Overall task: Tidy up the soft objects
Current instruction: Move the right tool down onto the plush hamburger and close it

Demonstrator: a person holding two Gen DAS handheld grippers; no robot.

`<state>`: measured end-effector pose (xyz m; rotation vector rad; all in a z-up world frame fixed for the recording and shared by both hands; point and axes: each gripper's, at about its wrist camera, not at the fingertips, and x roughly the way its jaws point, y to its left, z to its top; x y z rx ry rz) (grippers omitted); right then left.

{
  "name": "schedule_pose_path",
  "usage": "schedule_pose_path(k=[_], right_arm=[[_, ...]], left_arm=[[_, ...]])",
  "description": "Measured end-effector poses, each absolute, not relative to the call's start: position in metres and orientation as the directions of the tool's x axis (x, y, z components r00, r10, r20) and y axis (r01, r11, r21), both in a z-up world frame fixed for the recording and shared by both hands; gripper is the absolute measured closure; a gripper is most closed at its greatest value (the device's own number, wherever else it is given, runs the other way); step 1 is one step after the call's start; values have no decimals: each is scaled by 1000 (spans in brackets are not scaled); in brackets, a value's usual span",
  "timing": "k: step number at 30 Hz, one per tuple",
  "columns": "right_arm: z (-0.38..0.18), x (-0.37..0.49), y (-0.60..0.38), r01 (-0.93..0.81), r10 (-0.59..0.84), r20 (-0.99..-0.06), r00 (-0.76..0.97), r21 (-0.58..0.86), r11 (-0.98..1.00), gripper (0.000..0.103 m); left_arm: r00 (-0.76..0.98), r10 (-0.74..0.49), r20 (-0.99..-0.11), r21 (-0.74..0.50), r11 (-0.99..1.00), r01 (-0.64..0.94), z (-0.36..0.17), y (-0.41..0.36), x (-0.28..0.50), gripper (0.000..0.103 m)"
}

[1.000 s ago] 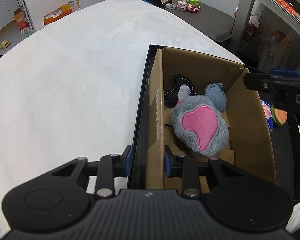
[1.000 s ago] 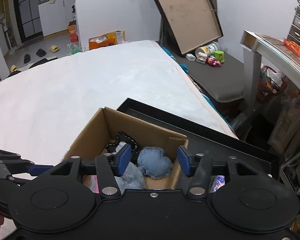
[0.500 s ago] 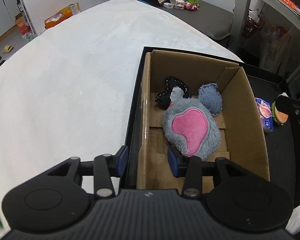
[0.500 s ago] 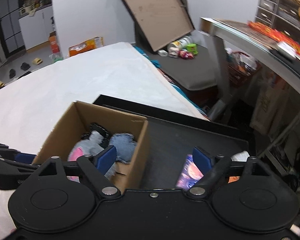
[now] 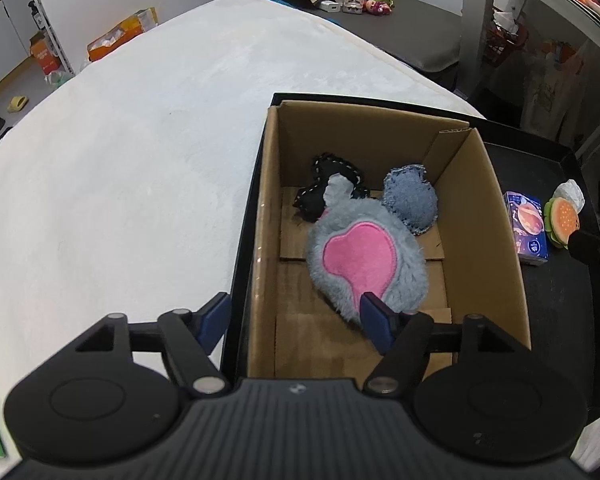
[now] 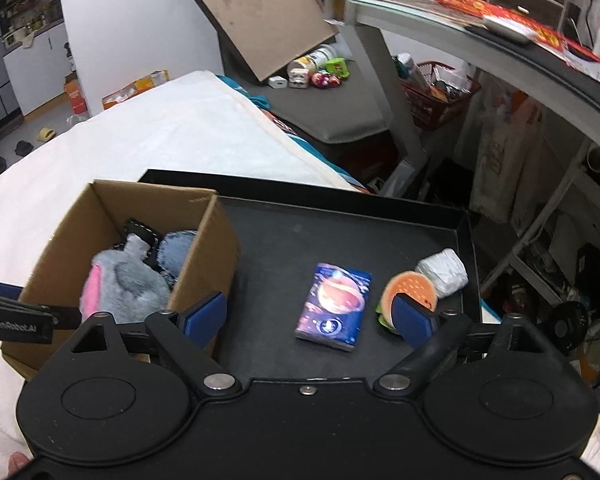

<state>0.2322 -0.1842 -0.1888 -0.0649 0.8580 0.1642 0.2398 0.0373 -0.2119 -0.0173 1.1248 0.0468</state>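
Setting: white bedcover (image 5: 132, 184) is spread under a black tray (image 6: 340, 232), with a cluttered room behind.
Box: a cardboard box (image 5: 496, 216) is stood at the left end of the tray.
Already sorted: three soft things are seen inside the box: a grey and pink plush toy (image 5: 364, 260), a denim cushion (image 5: 410, 204) and a black stitched cushion (image 5: 324, 188) partly under the plush.
Left to sort: a burger toy (image 6: 410, 294), a small blue packet (image 6: 334, 306) and a white wad (image 6: 442, 270) are left on the bare tray floor, apart from the box.
Left gripper (image 5: 296, 320): its jaws have just been opening and are set apart astride the box's near left wall, nothing clamped; the plush is seen just behind the inner pad.
Right gripper (image 6: 310, 316): its jaws have just been opening and are held wide above the tray, empty; the packet is framed between them, the burger toy seen behind the right pad.
Progress: roughly half is judged done.
Next step: a pick from the tray floor is judged likely.
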Motion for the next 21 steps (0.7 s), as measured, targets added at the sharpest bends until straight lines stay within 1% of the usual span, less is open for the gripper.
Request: schedule_pose_path(k=[8, 10, 13, 21], right_arm=[[-208, 231, -205, -131, 92, -776, 624, 12, 991, 13], [-213, 231, -212, -116, 87, -781, 619, 18, 993, 13], [-220, 230, -221, -98, 80, -789, 609, 25, 995, 13], [-233, 235, -234, -72, 64, -798, 599, 27, 997, 13]], left_arm=[[420, 43, -906, 30, 999, -37, -216, 29, 244, 30], [422, 47, -905, 35, 999, -35, -216, 27, 244, 28], [428, 50, -902, 43, 999, -25, -216, 23, 245, 26], [426, 42, -904, 41, 999, -13, -219, 18, 249, 24]])
